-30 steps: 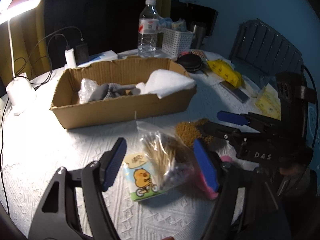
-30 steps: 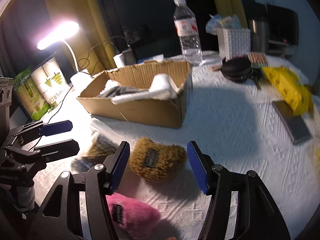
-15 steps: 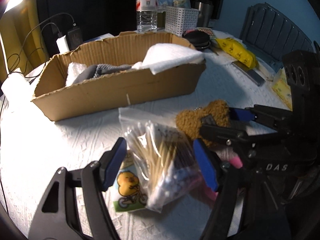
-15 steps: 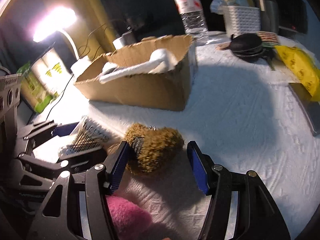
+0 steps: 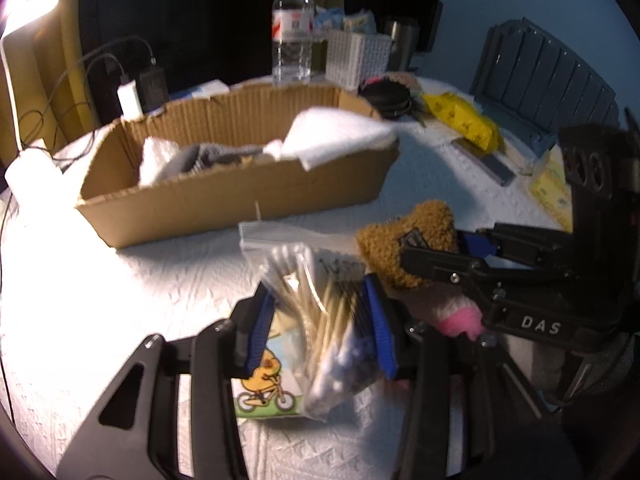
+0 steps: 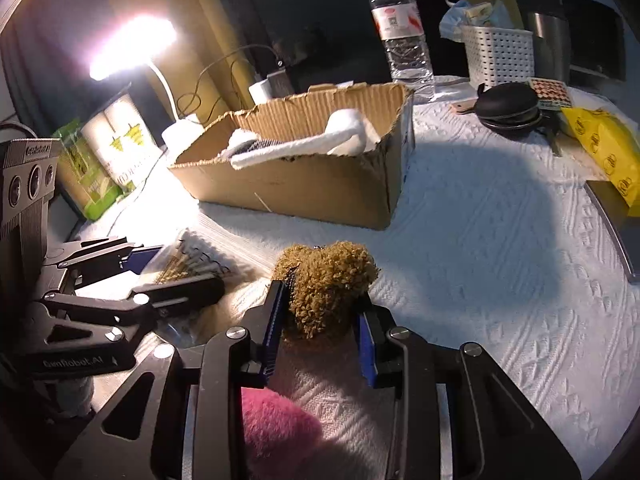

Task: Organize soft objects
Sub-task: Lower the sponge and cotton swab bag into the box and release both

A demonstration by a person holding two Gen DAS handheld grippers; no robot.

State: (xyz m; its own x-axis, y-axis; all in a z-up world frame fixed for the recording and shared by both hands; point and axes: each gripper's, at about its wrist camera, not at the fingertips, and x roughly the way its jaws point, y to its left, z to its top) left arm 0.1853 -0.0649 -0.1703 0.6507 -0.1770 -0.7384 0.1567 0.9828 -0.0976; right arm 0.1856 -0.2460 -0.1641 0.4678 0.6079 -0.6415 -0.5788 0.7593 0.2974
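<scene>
The box [image 6: 304,184] at 12 o'clock already holds white cloths [image 5: 340,136]. The left gripper [image 5: 320,328] pinches the swab bag [image 5: 320,320]; the right gripper [image 6: 320,328] squeezes the brown plush [image 6: 326,280]. The pink plush [image 6: 276,428] waits.

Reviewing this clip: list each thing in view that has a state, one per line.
Left gripper: shut on clear plastic bag of cotton swabs.
Right gripper: shut on brown fuzzy heart-shaped plush.
Open-topped cardboard box: partly filled with white soft items.
Clear plastic water bottle: upright, capped.
White desk lamp: on.
</scene>
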